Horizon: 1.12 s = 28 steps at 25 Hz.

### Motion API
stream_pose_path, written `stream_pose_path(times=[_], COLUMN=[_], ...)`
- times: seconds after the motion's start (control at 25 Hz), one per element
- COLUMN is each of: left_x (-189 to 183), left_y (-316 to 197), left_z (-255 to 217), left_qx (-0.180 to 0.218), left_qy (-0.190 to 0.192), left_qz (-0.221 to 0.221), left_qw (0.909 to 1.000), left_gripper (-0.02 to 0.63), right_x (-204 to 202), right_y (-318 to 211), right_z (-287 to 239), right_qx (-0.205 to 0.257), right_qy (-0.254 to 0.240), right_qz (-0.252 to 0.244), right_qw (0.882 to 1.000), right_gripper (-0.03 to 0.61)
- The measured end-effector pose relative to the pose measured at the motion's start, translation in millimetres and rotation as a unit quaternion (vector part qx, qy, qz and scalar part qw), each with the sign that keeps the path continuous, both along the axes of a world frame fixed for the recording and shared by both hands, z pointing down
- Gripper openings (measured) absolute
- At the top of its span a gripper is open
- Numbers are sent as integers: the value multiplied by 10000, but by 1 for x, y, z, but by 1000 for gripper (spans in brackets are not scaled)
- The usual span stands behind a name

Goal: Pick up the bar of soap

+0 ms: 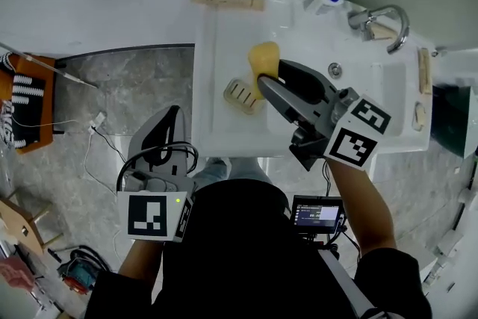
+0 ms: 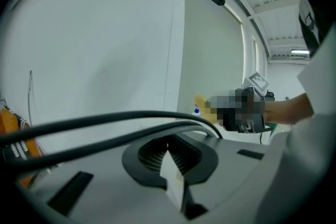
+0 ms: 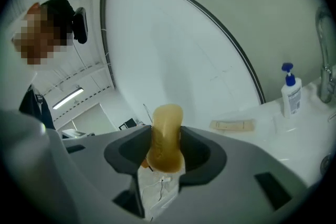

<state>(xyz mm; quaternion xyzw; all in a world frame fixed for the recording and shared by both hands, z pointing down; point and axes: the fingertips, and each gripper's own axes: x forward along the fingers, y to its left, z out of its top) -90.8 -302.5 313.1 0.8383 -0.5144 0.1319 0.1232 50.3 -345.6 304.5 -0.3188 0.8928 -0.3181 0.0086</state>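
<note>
Right hand-held gripper (image 1: pixel 265 80) around soap bar (image 3: pixel 167 134)

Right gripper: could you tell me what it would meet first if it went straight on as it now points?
Probably the white wall; the right gripper, shut on the soap, aims at it with nothing nearer showing, though depth is unclear.

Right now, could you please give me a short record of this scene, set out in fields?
right gripper: shut on the bar of soap, over the white counter
bar of soap: yellow, its end sticking out past the jaws
left gripper: shut, empty, held low beside the counter
soap dish: wooden, slatted, empty, on the counter
pump bottle: upright, near the faucet
</note>
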Motion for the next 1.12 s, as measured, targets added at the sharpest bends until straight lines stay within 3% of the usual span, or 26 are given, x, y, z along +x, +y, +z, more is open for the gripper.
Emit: stream_pose_path(times=[0.28,0.6,0.88,1.12], left_x=[13,12,13,12], left_y=[6,1,-4,-9], left_z=[-28,-67,-91,-100], left_qx=[307,817,1055,1113], left_qy=[322,498,592,648], left_qz=[337,402,483,510], left_qw=[9984,9946,9915,9904], left_gripper=[6,6,6,6], right_x=[17,44,70,94], right_y=[17,37,55,68], right_z=[-71,-143,-186,-198], right_qx=[683,1540,1986,2099], right_qy=[-212,-189,-205,-200], right_qz=[521,1037,1508,1931], right_qw=[9961,9824,9682,9583], right_gripper=[181,181,181,181])
